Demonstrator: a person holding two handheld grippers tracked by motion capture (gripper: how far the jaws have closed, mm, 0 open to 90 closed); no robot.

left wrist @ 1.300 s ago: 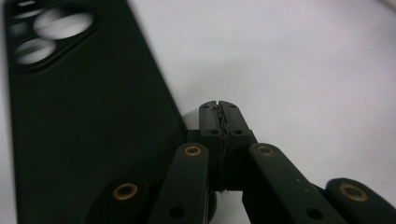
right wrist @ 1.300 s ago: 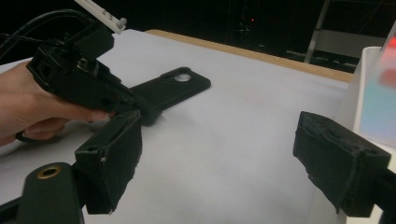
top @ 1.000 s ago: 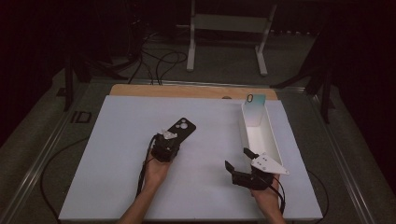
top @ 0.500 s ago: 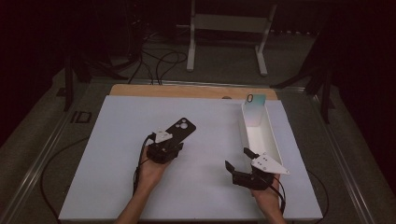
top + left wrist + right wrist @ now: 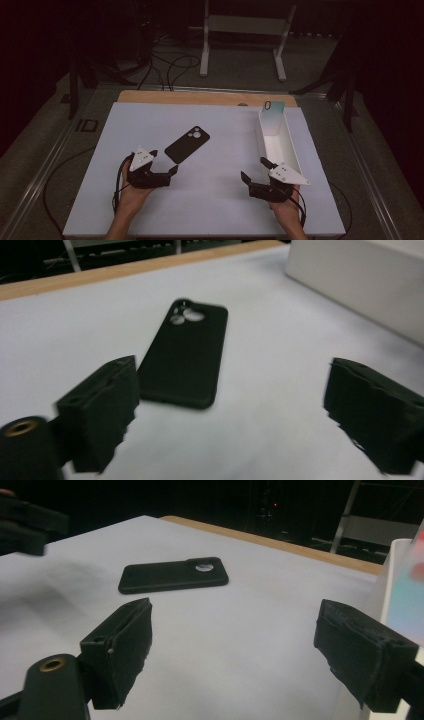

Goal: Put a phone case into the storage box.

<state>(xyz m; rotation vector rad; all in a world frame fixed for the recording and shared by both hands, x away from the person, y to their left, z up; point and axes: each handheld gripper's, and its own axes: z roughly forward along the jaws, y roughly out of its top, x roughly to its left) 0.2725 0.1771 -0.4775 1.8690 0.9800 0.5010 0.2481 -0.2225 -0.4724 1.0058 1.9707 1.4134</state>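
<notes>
A black phone case [image 5: 187,144] lies flat on the white mat, camera cut-out toward the far right. My left gripper [image 5: 164,161] is open just short of the case's near end, touching nothing. In the left gripper view the case [image 5: 185,357] lies ahead between the spread jaws of the left gripper [image 5: 230,410]. My right gripper [image 5: 253,168] is open near the front right, beside the white tray [image 5: 290,150]. The right gripper view has the case [image 5: 172,575] farther off, beyond the right gripper [image 5: 235,650].
The long white tray holds a pale teal phone-like slab [image 5: 273,117] leaning at its far end. The tray wall [image 5: 360,280] rises at the right of the left gripper view. A wooden strip [image 5: 200,97] edges the table's far side; cables and a stand lie beyond.
My left gripper has drawn back toward the near left, off the phone case's near end, so the whole case lies bare. The right gripper has not moved.
</notes>
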